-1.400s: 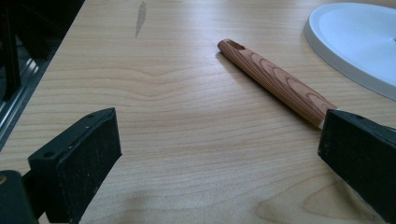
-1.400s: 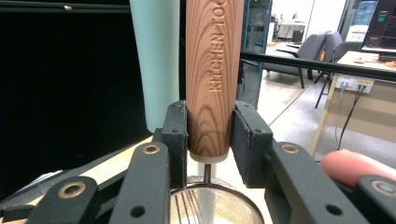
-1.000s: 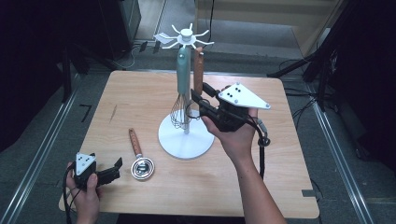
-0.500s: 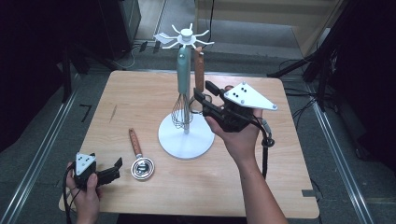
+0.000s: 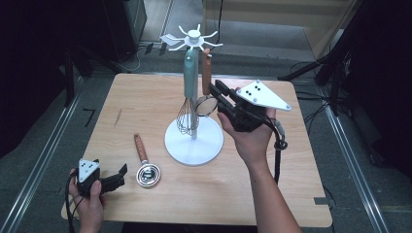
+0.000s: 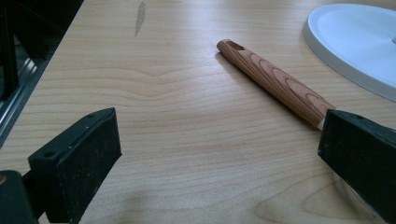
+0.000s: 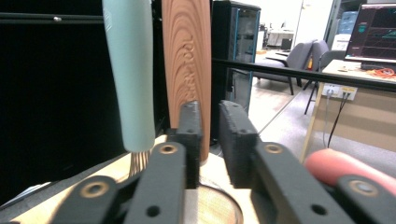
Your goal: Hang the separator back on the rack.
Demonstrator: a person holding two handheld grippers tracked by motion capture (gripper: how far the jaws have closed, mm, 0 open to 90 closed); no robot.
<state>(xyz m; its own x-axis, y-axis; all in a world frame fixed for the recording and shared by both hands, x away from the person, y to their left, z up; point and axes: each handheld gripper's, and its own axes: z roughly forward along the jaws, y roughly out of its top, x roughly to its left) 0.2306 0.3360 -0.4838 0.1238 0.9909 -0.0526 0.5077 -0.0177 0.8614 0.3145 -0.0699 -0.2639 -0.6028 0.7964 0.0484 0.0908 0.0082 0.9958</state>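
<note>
A white utensil stand (image 5: 194,141) holds a hanging teal-handled whisk (image 5: 188,73) and a wood-handled strainer (image 5: 207,73). My right gripper (image 5: 215,91) sits level at the strainer's lower handle. In the right gripper view its jaws (image 7: 212,140) have just been closing and stand a narrow gap apart. The wood handle (image 7: 187,60) rises just beyond the tips, and nothing is plainly pinched between the pads. My left gripper (image 5: 118,175) rests open at the table's near left corner. Its wide jaws (image 6: 215,163) point at a wood-handled metal scoop (image 5: 145,162), whose handle (image 6: 275,84) lies ahead.
The stand's round base (image 6: 359,42) takes up the table's middle. The wooden table (image 5: 145,102) has bare room at left and at the near right. Cables trail on the floor to the right, and dark cabinets stand behind.
The right gripper's jaws have drawn closer together beside the hanging strainer, with the hand barely shifting. The left gripper and the scoop have not moved.
</note>
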